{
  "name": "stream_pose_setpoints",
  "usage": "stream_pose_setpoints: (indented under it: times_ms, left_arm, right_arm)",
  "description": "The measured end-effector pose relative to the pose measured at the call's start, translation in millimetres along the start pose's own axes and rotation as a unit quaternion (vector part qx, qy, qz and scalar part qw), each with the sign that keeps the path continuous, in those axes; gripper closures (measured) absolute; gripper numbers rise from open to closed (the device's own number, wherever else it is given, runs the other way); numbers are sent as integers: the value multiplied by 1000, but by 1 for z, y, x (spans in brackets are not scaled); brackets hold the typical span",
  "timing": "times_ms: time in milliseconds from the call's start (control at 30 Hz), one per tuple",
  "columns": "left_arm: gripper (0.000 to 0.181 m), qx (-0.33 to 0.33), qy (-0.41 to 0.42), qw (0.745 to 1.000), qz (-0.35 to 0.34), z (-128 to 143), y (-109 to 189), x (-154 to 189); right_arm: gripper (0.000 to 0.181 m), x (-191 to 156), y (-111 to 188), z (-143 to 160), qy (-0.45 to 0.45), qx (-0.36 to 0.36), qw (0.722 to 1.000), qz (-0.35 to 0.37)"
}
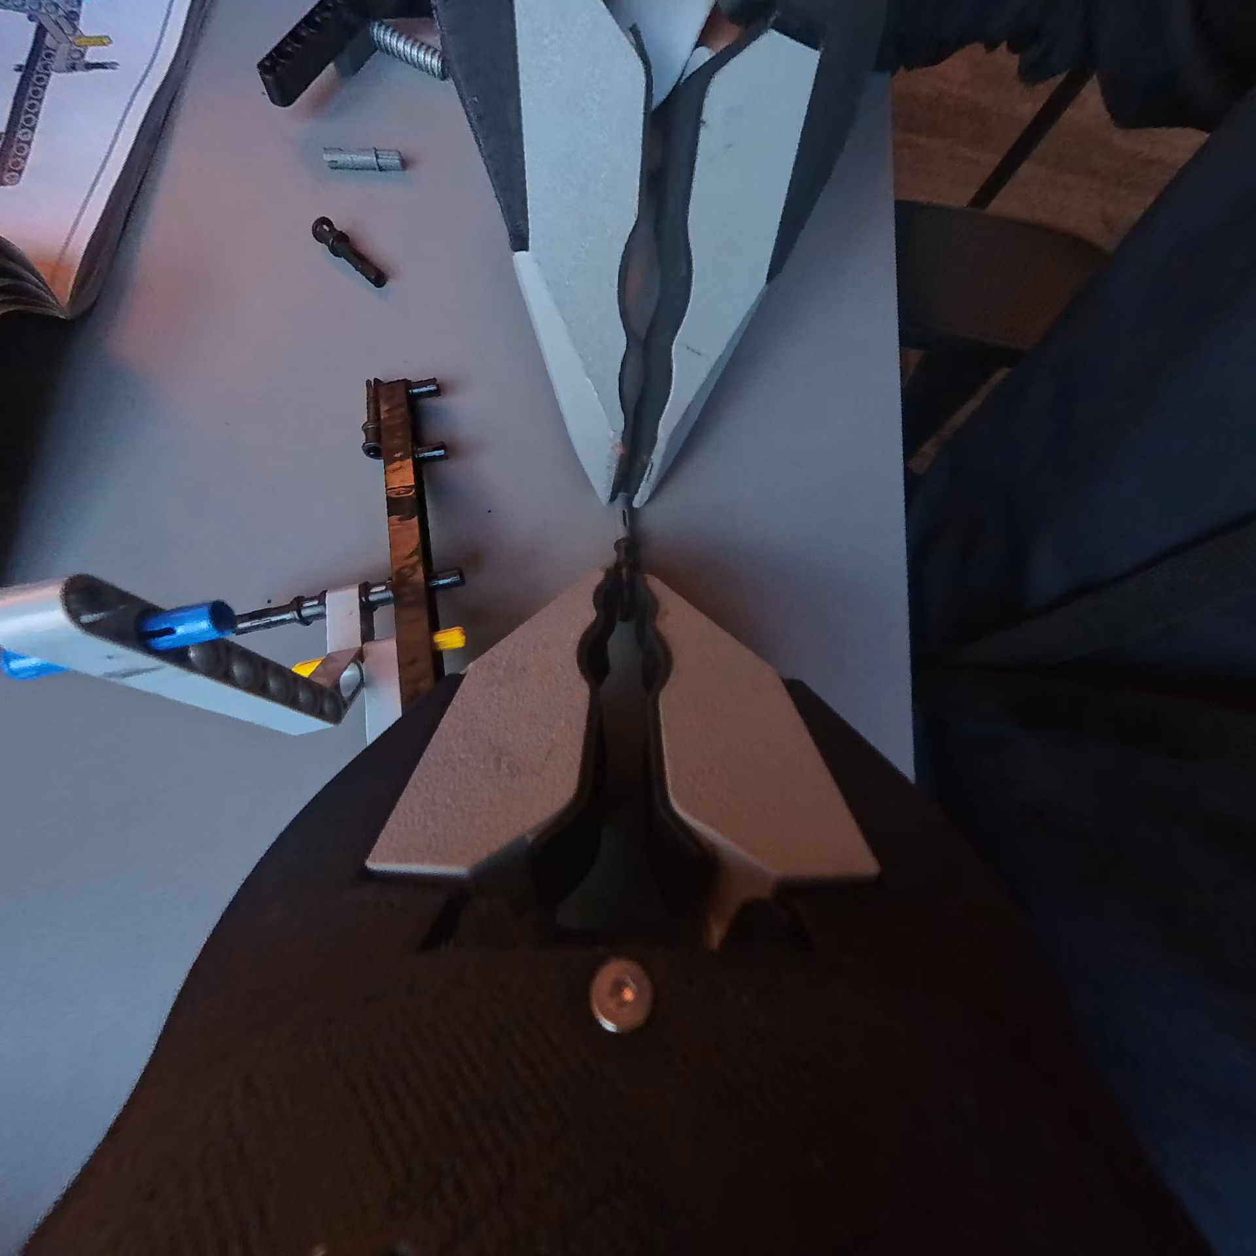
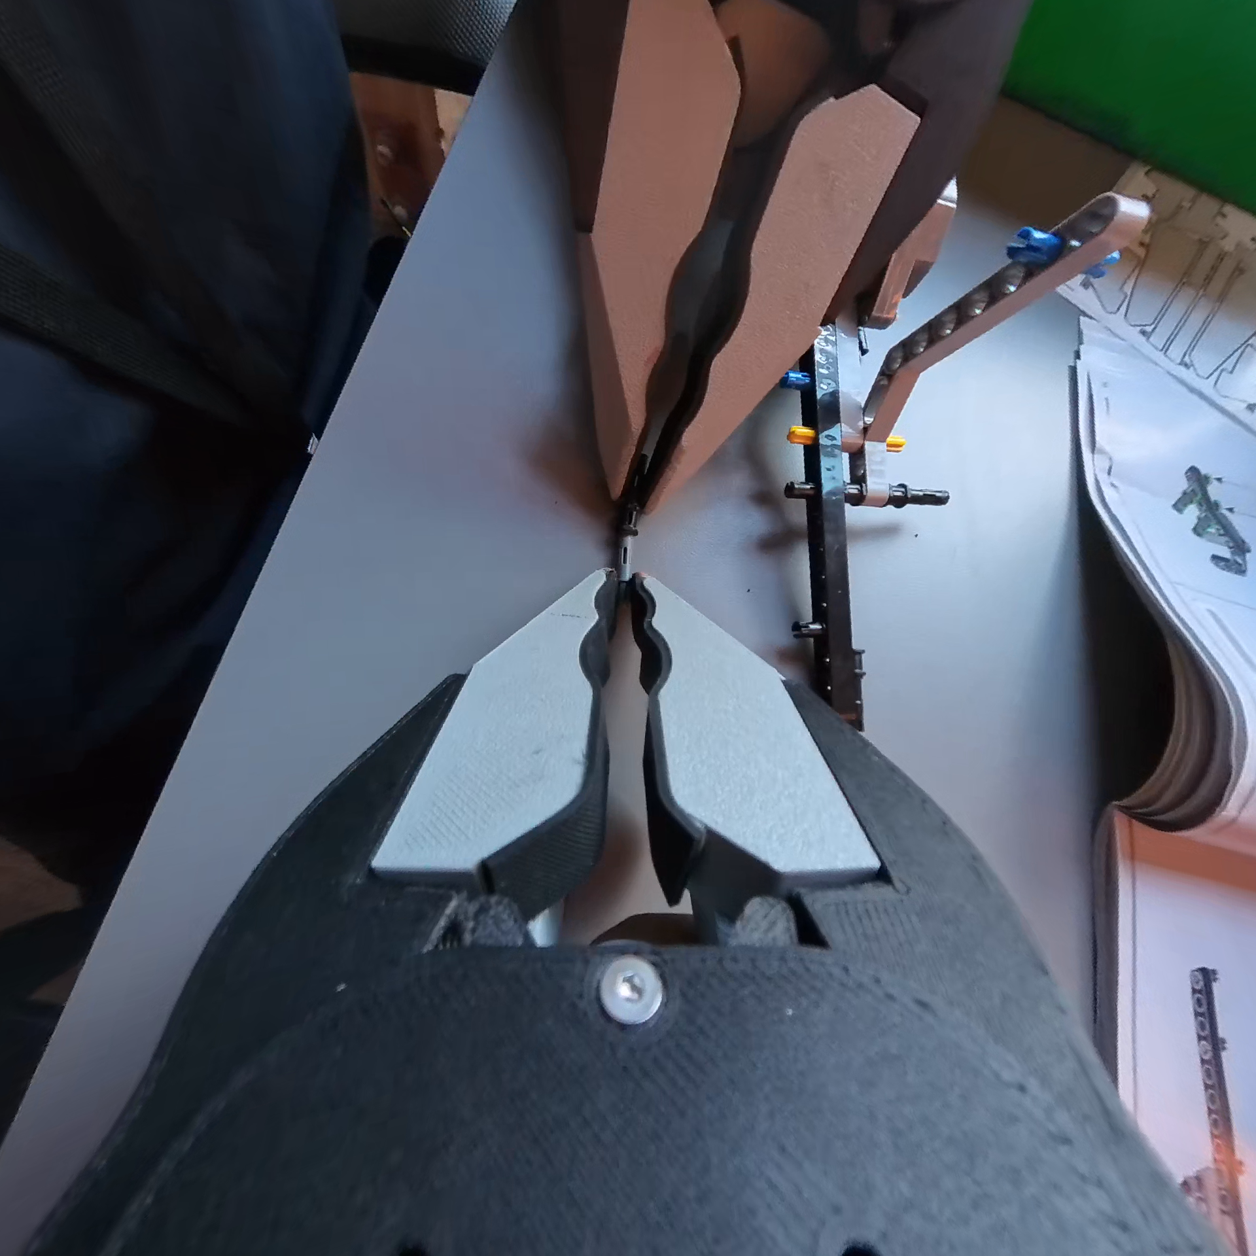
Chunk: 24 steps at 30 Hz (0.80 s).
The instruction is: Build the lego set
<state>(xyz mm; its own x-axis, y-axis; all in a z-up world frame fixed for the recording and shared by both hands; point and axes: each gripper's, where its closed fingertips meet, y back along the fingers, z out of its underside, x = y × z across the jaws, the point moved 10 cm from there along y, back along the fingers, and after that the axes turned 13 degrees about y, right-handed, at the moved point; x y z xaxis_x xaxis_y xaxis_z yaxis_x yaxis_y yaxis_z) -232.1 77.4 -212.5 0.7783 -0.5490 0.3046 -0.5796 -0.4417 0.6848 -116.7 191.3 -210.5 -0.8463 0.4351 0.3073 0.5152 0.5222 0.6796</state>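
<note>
My left gripper and my right gripper meet tip to tip above the grey table. A small dark pin spans the short gap between them, and each gripper is shut on one end of it. The pin also shows in the right wrist view. The right gripper comes in from the top of the left wrist view, and the left gripper from the top of the right wrist view. A part-built assembly lies beside them: a long black beam with pins and an angled light grey beam.
A loose grey pin, a black pin, a black beam and a spring part lie farther off. An open instruction booklet is beside the assembly. The table edge runs close by, with a person's dark clothing beyond it.
</note>
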Motion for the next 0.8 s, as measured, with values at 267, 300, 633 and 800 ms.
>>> stream_pose_setpoints:
  times_ms: [267, 300, 633, 800]
  left_arm:
    - [180, 3, 15, 1000, -1, -1, 0, -2]
    - [180, 4, 15, 1000, -1, -1, 0, -2]
    - [179, 7, 9, 1000, -10, 0, 0, 0]
    - [179, 7, 8, 1000, -11, 0, 0, 0]
  right_arm:
    - [181, 3, 0, 1, -24, 8, 1000, -12]
    - [181, 5, 1, 3, -39, 9, 999, -15]
    - [167, 3, 7, 9, -49, 15, 999, -9]
    - [166, -1, 9, 11, -39, 7, 999, -6]
